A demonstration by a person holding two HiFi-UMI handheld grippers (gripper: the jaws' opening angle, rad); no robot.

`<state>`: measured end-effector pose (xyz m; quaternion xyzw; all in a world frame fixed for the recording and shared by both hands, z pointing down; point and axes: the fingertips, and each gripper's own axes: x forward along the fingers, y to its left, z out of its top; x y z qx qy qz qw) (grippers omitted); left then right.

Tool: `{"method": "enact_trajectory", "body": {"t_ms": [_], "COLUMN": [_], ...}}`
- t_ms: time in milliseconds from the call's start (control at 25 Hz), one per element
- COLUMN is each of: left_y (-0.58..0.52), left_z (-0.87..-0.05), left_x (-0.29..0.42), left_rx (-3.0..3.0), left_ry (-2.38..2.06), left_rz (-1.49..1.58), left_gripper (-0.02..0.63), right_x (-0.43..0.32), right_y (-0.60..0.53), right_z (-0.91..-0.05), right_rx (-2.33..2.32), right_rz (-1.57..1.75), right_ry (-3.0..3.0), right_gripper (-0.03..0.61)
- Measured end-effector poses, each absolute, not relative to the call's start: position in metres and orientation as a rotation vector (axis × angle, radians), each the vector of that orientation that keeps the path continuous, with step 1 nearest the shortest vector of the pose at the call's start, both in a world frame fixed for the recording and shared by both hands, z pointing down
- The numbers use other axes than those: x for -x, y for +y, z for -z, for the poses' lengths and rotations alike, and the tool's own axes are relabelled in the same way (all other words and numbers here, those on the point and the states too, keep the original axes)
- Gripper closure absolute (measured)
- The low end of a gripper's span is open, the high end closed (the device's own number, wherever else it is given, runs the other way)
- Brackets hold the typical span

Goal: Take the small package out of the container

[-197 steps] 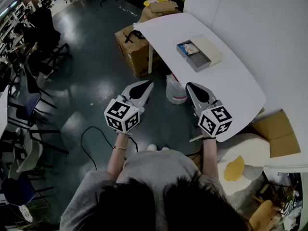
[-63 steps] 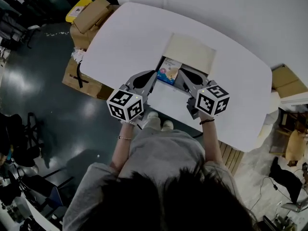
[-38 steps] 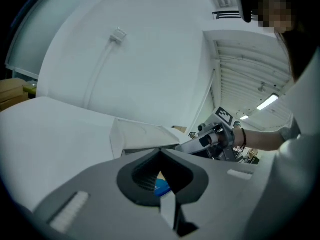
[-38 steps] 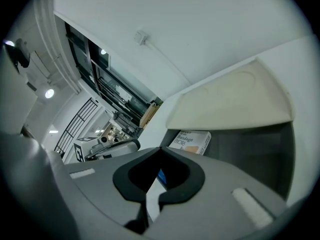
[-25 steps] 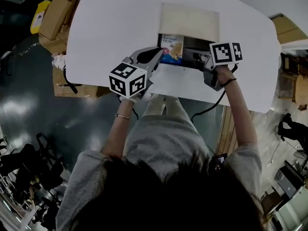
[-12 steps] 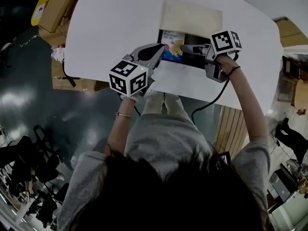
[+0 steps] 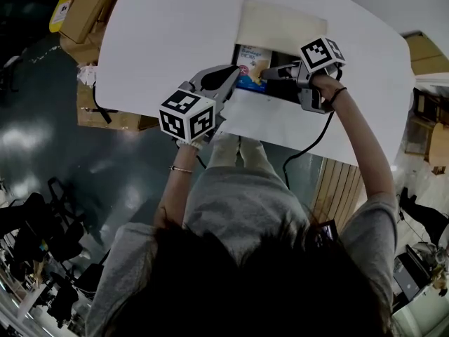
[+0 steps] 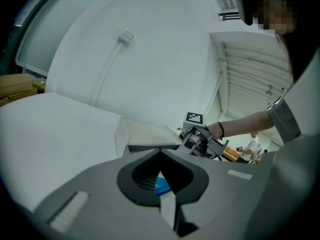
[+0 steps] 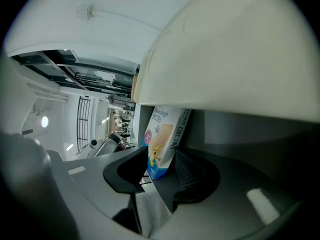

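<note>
The small package (image 7: 251, 65), a printed bandage box with a blue end, lies in the left part of the grey container (image 7: 284, 55), under its cream cover (image 7: 280, 21) on the white table (image 7: 161, 41). My right gripper (image 7: 269, 72) reaches in from the right. In the right gripper view its jaws are opening, and the package (image 9: 165, 141) stands between them without being pinched. My left gripper (image 7: 233, 71) is shut and hovers at the container's left front corner. Through its jaws a bit of the package's blue end (image 8: 161, 186) shows.
The table's near edge runs under both grippers. Cardboard boxes (image 7: 81, 9) stand on the dark floor to the left, another (image 7: 424, 48) at the right. A cable (image 7: 309, 142) hangs from my right gripper. A white wall backs the table.
The right gripper's jaws have gone from shut to open and it has moved left inside the container up to the package. The left gripper has hardly moved.
</note>
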<state>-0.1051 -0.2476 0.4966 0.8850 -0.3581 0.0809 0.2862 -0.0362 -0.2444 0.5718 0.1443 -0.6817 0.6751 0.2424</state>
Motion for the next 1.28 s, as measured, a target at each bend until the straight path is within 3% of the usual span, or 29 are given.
{"method": "enact_trajectory", "body": {"t_ms": [200, 480, 1280], "left_y": [-0.246, -0.242, -0.234], "left_z": [-0.496, -0.495, -0.494], "left_x": [0.107, 0.111, 0.115], "left_rx": [-2.361, -2.35, -2.355], "left_ry": [-0.968, -0.99, -1.004], "left_rz": [-0.217, -0.216, -0.204], "left_gripper": [0.623, 0.624, 0.624], "right_x": [0.033, 0.039, 0.036], "right_y": [-0.244, -0.242, -0.24], "right_z": [-0.578, -0.579, -0.568], "right_rx": [-0.375, -0.361, -0.333], "right_rz": [-1.894, -1.973, -2.078], "right_ry": [-1.821, -1.793, -1.75], "right_gripper": [0.373, 0.428, 0.449]}}
